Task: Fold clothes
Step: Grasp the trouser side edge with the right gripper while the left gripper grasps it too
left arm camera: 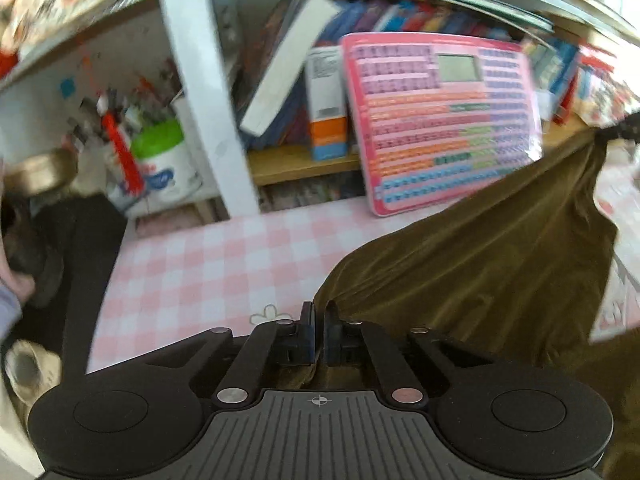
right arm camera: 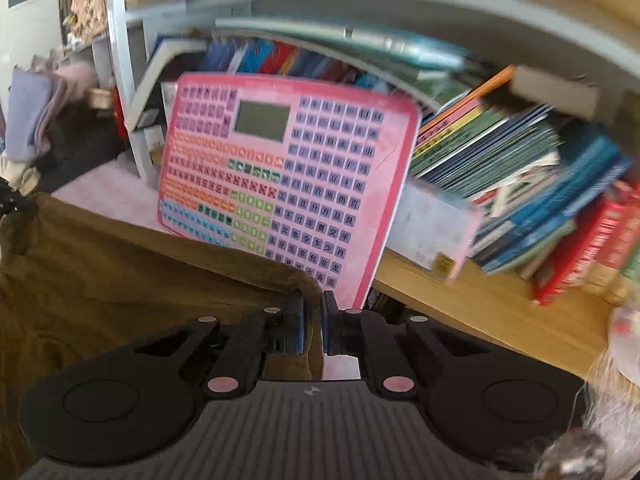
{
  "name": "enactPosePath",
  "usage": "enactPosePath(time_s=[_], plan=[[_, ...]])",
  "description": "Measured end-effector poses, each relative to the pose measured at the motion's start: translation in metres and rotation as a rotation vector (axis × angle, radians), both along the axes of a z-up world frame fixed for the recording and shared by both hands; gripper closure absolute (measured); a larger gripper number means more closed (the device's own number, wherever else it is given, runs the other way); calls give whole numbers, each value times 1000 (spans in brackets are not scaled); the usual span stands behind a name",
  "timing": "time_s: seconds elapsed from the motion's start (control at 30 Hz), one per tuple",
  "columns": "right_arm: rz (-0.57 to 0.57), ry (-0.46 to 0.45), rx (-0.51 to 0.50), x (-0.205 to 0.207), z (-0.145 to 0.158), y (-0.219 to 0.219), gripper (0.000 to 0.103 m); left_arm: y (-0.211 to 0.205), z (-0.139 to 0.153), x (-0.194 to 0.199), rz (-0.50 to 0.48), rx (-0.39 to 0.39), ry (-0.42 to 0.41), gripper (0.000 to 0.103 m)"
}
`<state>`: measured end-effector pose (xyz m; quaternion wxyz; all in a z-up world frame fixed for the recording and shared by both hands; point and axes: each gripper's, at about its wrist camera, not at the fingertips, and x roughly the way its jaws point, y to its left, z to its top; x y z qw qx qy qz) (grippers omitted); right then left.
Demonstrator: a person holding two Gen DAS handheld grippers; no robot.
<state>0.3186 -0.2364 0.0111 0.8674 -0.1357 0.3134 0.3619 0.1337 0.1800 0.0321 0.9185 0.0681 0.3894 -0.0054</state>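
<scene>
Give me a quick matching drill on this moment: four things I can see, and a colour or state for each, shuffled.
Things:
1. left tool
2. garment
3. tablecloth
4. learning board

States:
A. pink and white checks
B. leaning upright against the books
C. olive brown, lifted and stretched
D. shut on cloth

Pairs: 1-D, 2-C, 3-A, 4-B. The right tool grips the garment too.

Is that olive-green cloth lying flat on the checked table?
No, the olive-green cloth hangs stretched above the pink checked table, pinched between the left gripper's fingers.
</scene>
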Motion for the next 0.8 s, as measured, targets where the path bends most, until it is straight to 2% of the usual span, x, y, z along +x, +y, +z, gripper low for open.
enactPosePath(time_s=[0.1, 0.23, 0.37, 0.43, 0.57, 0.73, 0.77, 0.8], plan=[[-49, -25, -8, -38, 20, -14, 96, -7, 20, -26, -54, 3, -73, 100], [-117, -88, 39, -101, 57, -44, 96, -18, 43, -68, -132, 15, -152, 100], [-167, -91, 98, -179, 76, -77, 95, -24, 45, -118, -195, -4, -174, 99], [-211, -22, 128, -216, 65, -93, 95, -24, 36, -140, -213, -35, -161, 98], [-302, 104, 96, -283, 22, -107, 95, -23, 5, -170, -223, -86, -106, 92], [-448, 209, 66, -337, -24, -101, 93, -31, -27, -205, -227, -53, -32, 86], [-482, 225, 58, -346, -29, -100, 92, -32, -29, -212, -217, -44, -25, 81], [-509, 234, 55, -353, -31, -99, 84, -30, -30, -221, -195, -42, -28, 79]])
